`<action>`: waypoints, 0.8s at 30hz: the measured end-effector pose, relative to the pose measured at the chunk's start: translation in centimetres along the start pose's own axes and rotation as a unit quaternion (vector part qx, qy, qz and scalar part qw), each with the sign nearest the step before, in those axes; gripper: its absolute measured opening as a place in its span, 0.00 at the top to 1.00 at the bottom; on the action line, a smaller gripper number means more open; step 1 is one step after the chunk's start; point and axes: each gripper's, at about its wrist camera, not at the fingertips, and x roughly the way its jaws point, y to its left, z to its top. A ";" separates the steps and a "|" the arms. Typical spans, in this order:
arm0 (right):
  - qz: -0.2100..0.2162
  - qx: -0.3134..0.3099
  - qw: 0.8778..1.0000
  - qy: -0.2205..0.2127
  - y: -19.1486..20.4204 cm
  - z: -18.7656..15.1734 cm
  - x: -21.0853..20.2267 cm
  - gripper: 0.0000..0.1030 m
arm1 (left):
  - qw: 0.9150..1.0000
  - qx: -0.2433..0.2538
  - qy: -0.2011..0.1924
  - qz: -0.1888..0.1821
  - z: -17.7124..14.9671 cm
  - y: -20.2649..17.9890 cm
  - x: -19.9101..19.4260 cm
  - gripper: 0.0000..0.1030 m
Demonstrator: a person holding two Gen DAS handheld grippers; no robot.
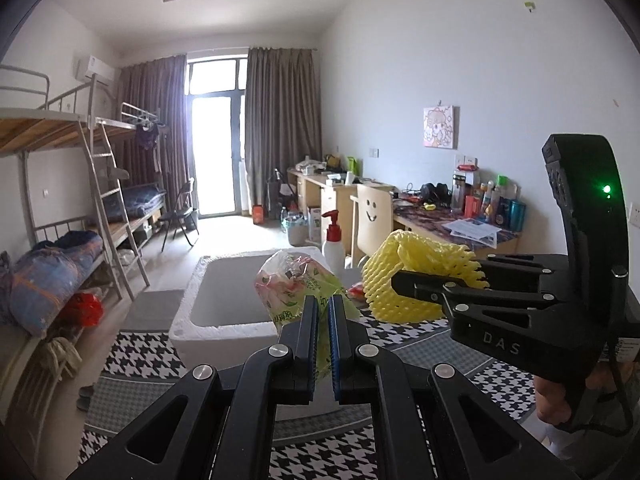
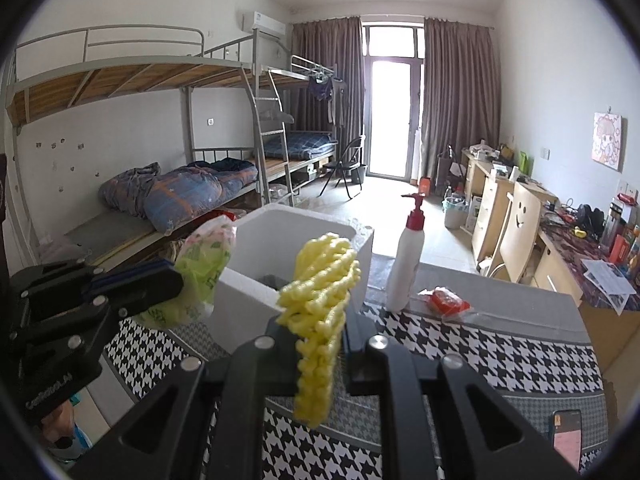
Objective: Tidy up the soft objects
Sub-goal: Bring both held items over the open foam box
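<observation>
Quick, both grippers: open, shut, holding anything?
Left gripper: shut on the crinkly green and pink plastic bag.
Right gripper: shut on the yellow foam mesh sleeve.

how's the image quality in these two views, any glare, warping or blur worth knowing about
Left wrist view: the balcony door is blown out white; fisheye bends the bunk bed; dark vignette in the corners; the yellow foam net is sharp. Right wrist view: the same door glares; the foam net close to the lens looks soft; the houndstooth cloth stays crisp.
</observation>
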 end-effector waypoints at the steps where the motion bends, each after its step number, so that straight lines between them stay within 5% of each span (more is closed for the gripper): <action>1: -0.001 0.002 1.000 0.000 0.0 0.1 0.1 0.82 | 1.000 -0.001 0.000 0.001 0.0 0.2 0.1 0.94; 24: 0.001 0.008 1.000 0.001 0.8 2.4 2.3 0.82 | 0.999 -0.003 -0.008 0.047 1.3 3.3 1.3 0.94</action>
